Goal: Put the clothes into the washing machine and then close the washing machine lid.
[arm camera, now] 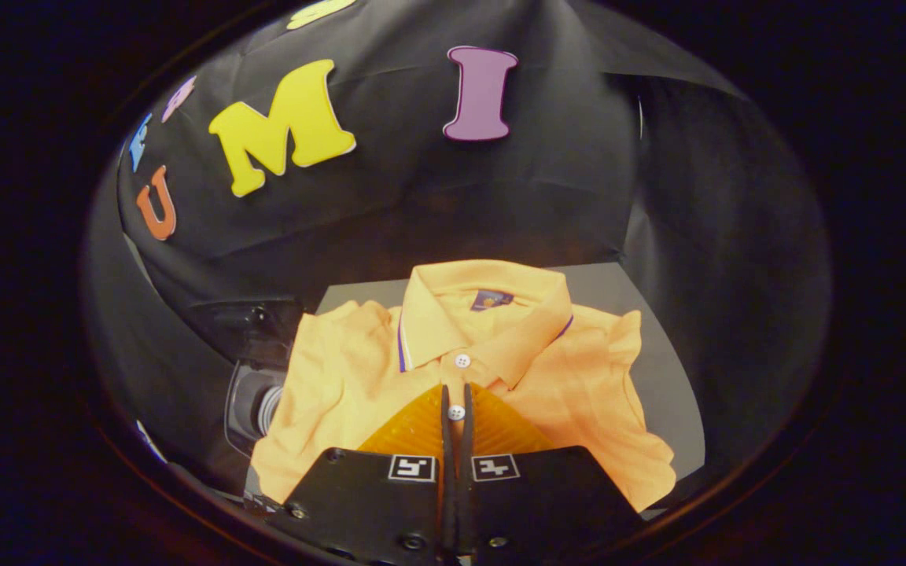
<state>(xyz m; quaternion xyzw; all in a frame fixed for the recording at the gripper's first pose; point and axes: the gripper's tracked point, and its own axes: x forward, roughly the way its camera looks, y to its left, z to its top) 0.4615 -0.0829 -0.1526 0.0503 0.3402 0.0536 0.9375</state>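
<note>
Gripper (457, 402) is seen w/ fingers nearly together, a thin gap left, pinched at the placket of the shirt (343, 385) around a button (456, 412). Shirt is laid flat on a grey table (657, 346), collar at 12 o'clock from the fingers. Washer (252, 393) is seen at 9 o'clock, partly hidden by a sleeve.

An orange polo shirt (492, 369) lies folded on a grey table (661, 369), collar toward the far edge, covering most of its top. The gripper (457, 401) is over the placket, its fingers nearly together with a button between the tips. By the table's left edge stands a dark washing machine (252, 377).
</note>
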